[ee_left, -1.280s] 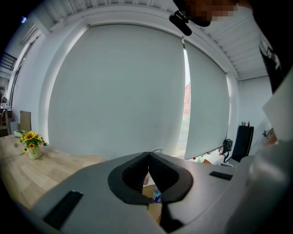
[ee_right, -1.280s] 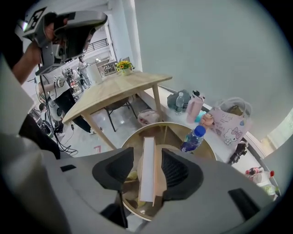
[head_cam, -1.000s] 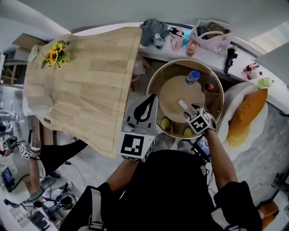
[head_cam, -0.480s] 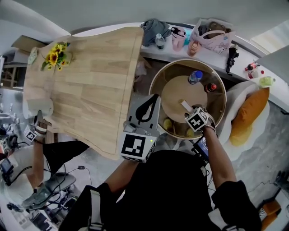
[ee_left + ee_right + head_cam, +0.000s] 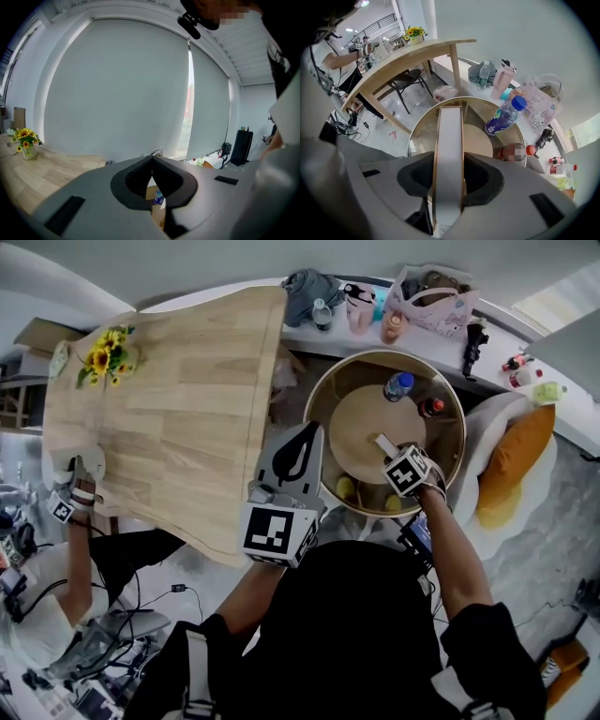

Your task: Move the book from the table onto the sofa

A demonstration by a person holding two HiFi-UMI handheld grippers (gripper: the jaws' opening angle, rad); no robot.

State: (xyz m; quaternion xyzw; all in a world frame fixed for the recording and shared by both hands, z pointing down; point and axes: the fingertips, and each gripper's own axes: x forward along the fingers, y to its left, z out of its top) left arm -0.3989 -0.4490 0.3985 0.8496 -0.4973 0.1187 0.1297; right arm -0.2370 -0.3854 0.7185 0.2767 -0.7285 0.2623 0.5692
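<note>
A book (image 5: 449,154) with tan covers and white page edges stands on its edge on the round wooden table (image 5: 323,418). My right gripper (image 5: 449,180) points steeply down over it. Its jaws have just been closing with the book between them, and both pads now press on the covers. In the head view the book (image 5: 385,445) shows as a white strip just beyond the right gripper (image 5: 394,460). My left gripper (image 5: 302,451) hangs left of the round table, shut and empty; in its own view the left gripper (image 5: 151,161) has its tips together.
A blue-capped bottle (image 5: 397,386) and a red-capped bottle (image 5: 430,407) stand on the round table. A white seat with an orange cushion (image 5: 514,465) lies to the right. A long wooden table (image 5: 169,418) with sunflowers (image 5: 98,357) is at the left, with another person (image 5: 70,549) beside it.
My right gripper has sunk a little over the book and its jaws have closed onto it. The left gripper has kept still. The person at the left has moved up to the wooden table.
</note>
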